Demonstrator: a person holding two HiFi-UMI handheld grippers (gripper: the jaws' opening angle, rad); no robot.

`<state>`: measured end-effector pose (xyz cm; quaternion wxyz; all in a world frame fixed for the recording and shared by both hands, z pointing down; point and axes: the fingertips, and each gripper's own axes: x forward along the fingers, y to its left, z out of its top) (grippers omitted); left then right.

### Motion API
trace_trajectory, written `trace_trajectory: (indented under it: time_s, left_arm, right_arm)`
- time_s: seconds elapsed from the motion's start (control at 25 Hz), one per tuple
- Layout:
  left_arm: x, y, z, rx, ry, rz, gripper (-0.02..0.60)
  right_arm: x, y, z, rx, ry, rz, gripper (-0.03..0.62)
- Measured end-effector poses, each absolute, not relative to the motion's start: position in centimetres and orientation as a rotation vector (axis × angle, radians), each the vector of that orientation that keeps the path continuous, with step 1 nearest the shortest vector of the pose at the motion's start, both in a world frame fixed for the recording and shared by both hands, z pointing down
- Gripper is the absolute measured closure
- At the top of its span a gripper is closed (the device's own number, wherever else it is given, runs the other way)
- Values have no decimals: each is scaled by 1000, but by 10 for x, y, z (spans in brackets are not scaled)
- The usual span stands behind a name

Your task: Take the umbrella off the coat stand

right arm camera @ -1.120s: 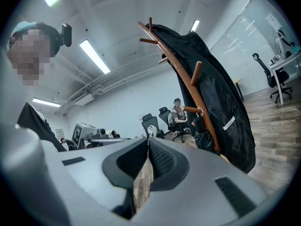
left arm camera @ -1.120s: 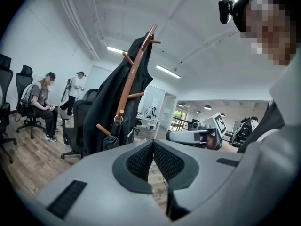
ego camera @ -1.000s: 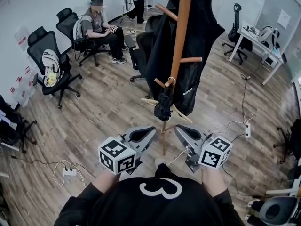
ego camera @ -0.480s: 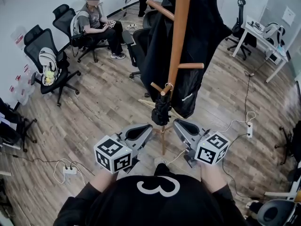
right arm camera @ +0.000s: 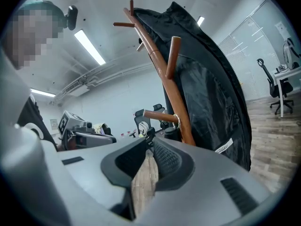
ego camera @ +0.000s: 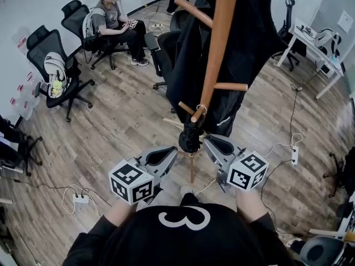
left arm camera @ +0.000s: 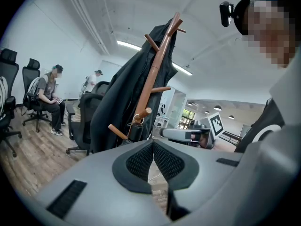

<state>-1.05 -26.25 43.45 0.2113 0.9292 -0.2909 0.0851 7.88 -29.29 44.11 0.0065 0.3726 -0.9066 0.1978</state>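
Note:
A small folded black umbrella (ego camera: 190,137) hangs by a ring from a low peg (ego camera: 187,108) of the wooden coat stand (ego camera: 219,49). A black coat (ego camera: 252,43) drapes over the stand behind it. My left gripper (ego camera: 176,152) sits just left of the umbrella's lower end, its jaws shut and empty. My right gripper (ego camera: 208,141) is close on the umbrella's right; its jaws are opening by a thin slit with nothing between them. In the left gripper view the umbrella (left arm camera: 135,132) hangs just beyond the closed tips (left arm camera: 153,142). In the right gripper view the ring (right arm camera: 177,121) shows above the tips (right arm camera: 150,148).
Black office chairs (ego camera: 52,65) and a seated person (ego camera: 113,24) are at the far left. A white desk (ego camera: 316,40) stands at the far right. A power strip (ego camera: 82,201) and cables (ego camera: 291,148) lie on the wooden floor. The stand's pole meets the floor between my grippers.
Both grippers have moved forward toward the coat stand, and the umbrella now hangs right between their tips. The right jaws have parted slightly.

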Motion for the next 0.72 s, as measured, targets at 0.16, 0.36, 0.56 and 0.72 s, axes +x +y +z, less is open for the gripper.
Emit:
trace_trajectory:
  time_s: [0.16,0.36,0.56,0.72]
  left_arm:
    - [-13,-269,439,2578,-813,225,565]
    - [-15,-274,446,2571,-825,217,565]
    - [-22,-282,447,2557,-838,214,565]
    - [-25,-284,450,2554,-842,223,565]
  right_arm:
    - [77,-304,449,1150,-2830,614,477]
    - [76,-315,464,1144,-2795,604,409]
    - [74,-331,476,1163,-2737,551,395]
    - [74,-339,484,1183,-2713,528,393]
